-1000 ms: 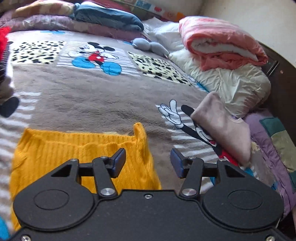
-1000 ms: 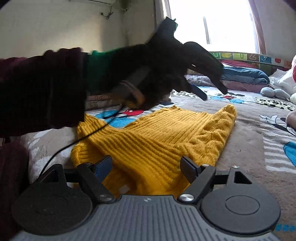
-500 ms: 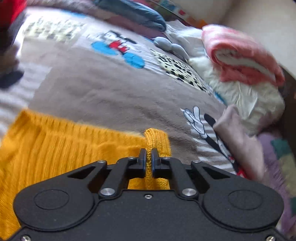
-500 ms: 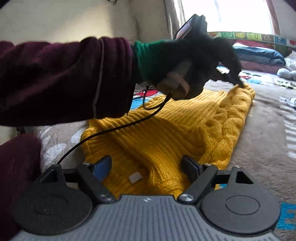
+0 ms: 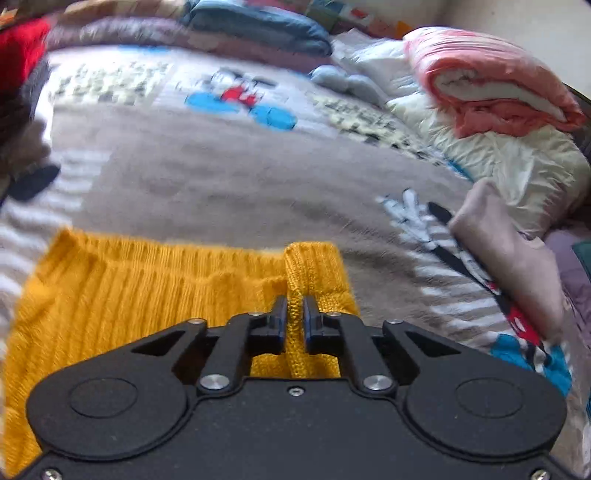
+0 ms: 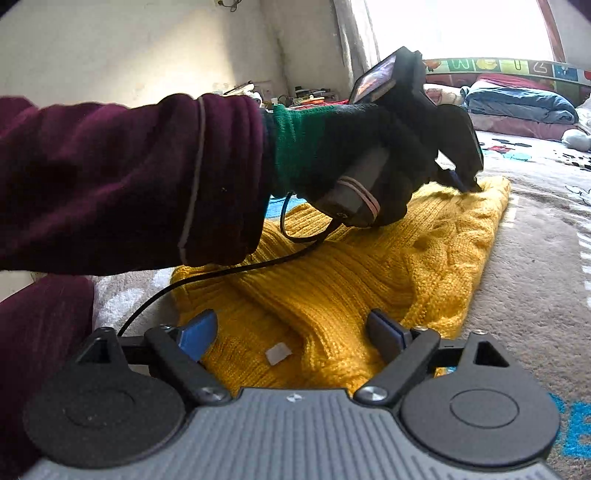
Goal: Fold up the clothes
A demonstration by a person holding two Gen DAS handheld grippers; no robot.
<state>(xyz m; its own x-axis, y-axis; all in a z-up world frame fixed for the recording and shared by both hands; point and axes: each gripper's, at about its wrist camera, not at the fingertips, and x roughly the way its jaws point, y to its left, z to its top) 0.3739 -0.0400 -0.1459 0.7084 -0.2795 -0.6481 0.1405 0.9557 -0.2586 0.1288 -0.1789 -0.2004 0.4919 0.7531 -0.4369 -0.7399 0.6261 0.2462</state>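
Observation:
A yellow knit sweater lies flat on the bed's Mickey Mouse blanket. My left gripper is shut on a raised fold at the sweater's far right corner. In the right wrist view the sweater stretches away from me, and the left gripper pinches its far corner, held by a black-gloved hand. My right gripper is open and empty, its fingers either side of the sweater's near edge, where a small white label shows.
A folded pinkish garment lies on the bed at the right. A rolled pink quilt sits on a white duvet behind it. A blue blanket and pillows line the far edge. A cable trails over the sweater.
My left gripper came down and shut on the sweater's far corner, then held it. The right gripper stayed open and moved slightly closer over the near edge.

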